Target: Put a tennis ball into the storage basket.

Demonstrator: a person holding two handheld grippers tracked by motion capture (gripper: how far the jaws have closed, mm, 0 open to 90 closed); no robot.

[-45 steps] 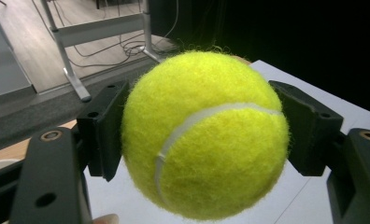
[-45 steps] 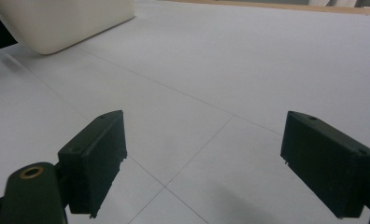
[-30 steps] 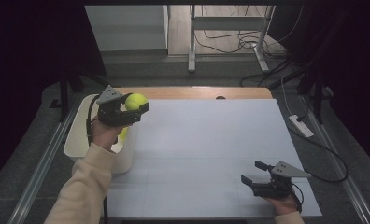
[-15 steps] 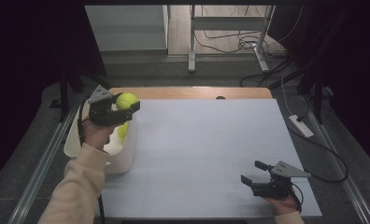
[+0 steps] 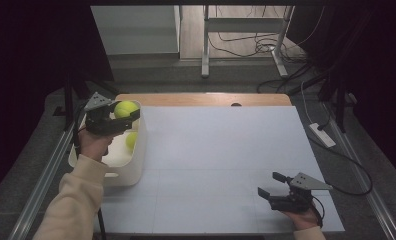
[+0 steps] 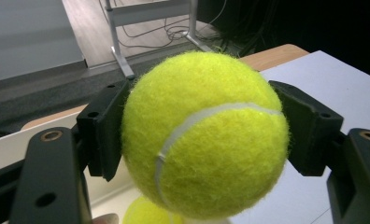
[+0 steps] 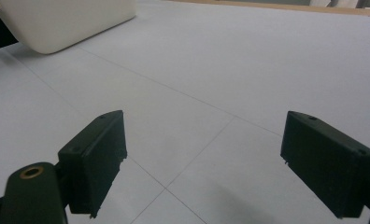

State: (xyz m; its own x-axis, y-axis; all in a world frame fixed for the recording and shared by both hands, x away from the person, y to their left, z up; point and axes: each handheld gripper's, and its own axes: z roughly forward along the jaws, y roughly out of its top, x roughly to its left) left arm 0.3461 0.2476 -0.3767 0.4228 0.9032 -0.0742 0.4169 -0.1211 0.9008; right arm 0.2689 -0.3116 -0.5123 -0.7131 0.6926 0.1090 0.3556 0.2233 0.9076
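1. Left gripper (image 5: pixel 117 119), jaws pinched on a tennis ball (image 5: pixel 126 109), held above the far end of the white bin (image 5: pixel 136 165) at the left edge of the table (image 5: pixel 226 165).
2. In the left gripper view: ball (image 6: pixel 204 135) clamped on both sides by the black pads (image 6: pixel 106 130), seam facing the camera; no gap at either pad.
3. Second tennis ball (image 5: pixel 131 140) lying inside the bin, below the held one; its top edge visible under the held ball (image 6: pixel 148 215) in the left gripper view.
4. Right gripper (image 5: pixel 271 189), jaws spread wide with nothing between them, low over the near right corner of the table, well apart from the bin.
5. Progress, as judged: one ball binned, one carried over the opening but not yet released; remaining step probably a lowering and an opening of the jaws. No further balls on the white surface.
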